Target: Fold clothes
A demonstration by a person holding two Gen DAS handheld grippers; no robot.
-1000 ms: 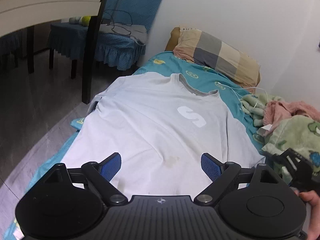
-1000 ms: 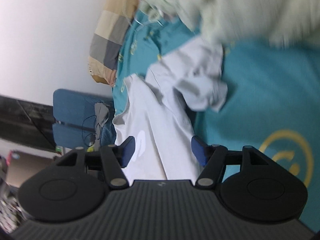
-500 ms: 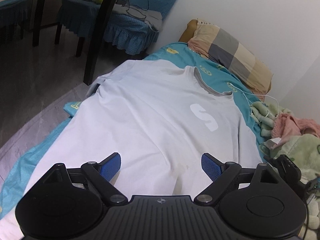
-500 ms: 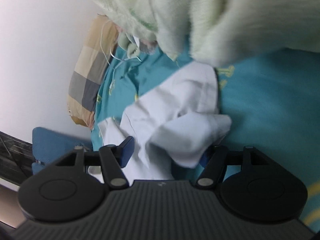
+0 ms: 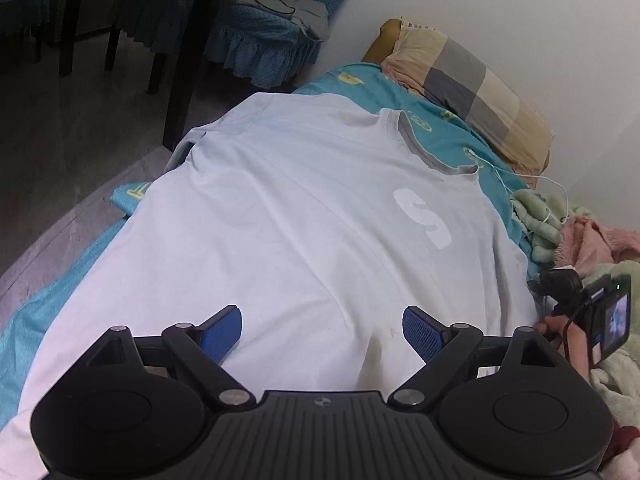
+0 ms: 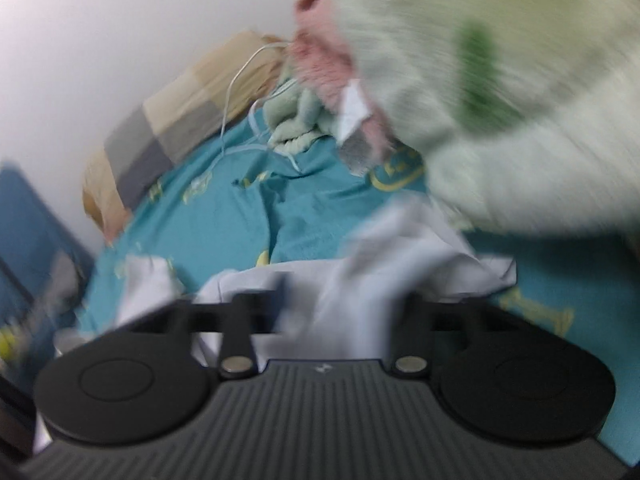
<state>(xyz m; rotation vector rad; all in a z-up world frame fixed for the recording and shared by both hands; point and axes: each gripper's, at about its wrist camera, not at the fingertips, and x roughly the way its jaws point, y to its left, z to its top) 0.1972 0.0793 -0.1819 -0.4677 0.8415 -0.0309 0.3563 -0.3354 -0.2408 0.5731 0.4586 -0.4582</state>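
Observation:
A white T-shirt (image 5: 304,216) with a grey collar and a white "S" lies spread flat on the teal bed sheet (image 5: 440,120). My left gripper (image 5: 322,330) is open and empty, hovering over the shirt's lower part near a yellowish stain. My right gripper (image 5: 560,300) shows at the shirt's right edge in the left wrist view. In the blurred right wrist view the right gripper (image 6: 336,312) is low over the crumpled white sleeve (image 6: 400,264). The cloth lies between and over its fingers, which are hidden.
A checked pillow (image 5: 468,84) lies at the bed's head by the white wall. Green and pink fleece blankets (image 5: 580,236) pile along the right side, with a white cable (image 5: 536,184). Chairs with blue covers (image 5: 256,32) and a dark table leg (image 5: 192,52) stand left on the floor.
My left gripper moved forward and slightly left over the shirt, staying open. My right gripper swung and dropped onto the crumpled sleeve; its view is now motion-blurred.

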